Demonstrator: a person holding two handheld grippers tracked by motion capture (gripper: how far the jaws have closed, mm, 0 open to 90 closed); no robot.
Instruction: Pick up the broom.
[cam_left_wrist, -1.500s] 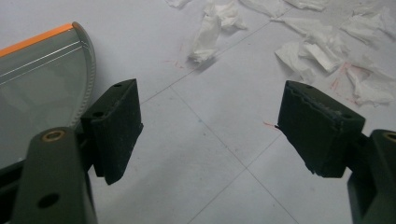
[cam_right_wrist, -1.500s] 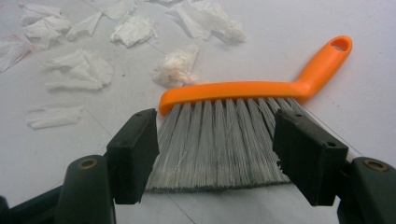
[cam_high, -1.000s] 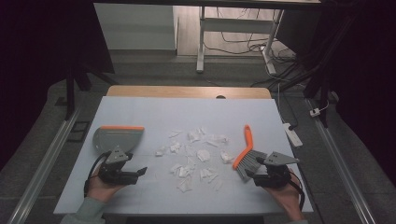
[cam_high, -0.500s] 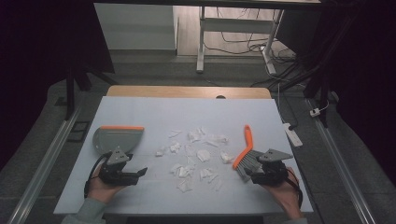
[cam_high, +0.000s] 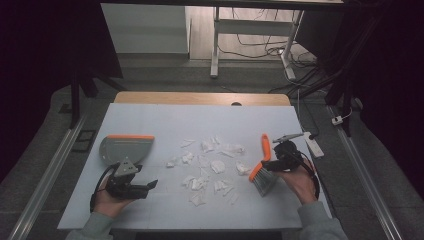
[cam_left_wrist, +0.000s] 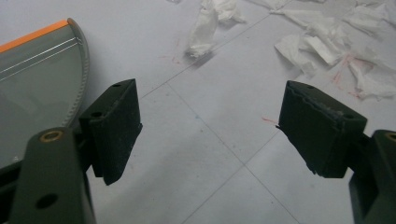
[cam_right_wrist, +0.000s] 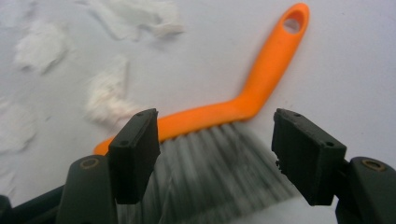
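Lying flat at far left: dustpan (cam_high: 125, 148), grey with an orange front strip, on the pale surface (cam_high: 165, 117); in the left gripper view its curved grey edge (cam_left_wrist: 42, 88) sits just beside the left-hand jaw
Left gripper: left gripper (cam_high: 131, 188) held in the person's left hand (cam_high: 107, 202), just on the near side of the dustpan and apart from it; jaws spread wide in its own view (cam_left_wrist: 219, 128), with bare surface between them and nothing pinched
Middle of the surface: torn paper scraps (cam_high: 210, 165), white, scattered loosely between the dustpan and the brush; several lie beyond the left jaws (cam_left_wrist: 322, 44), near but not touching them
Brush: hand brush (cam_high: 262, 167) with an orange handle and grey bristles, lying right of the scraps; handle end with a hanging hole pointing away from the person; the bent orange handle (cam_right_wrist: 261, 88) is sharp in the right gripper view, the bristles blurred
Right gripper: right gripper (cam_high: 280, 160) in the person's right hand (cam_high: 300, 182), right at the brush head; jaws spread in its own view (cam_right_wrist: 219, 154), one either side of the bristles; whether either jaw touches the bristles cannot be told
Far right: a slim white object (cam_high: 312, 145) on the surface's edge, beyond the right gripper
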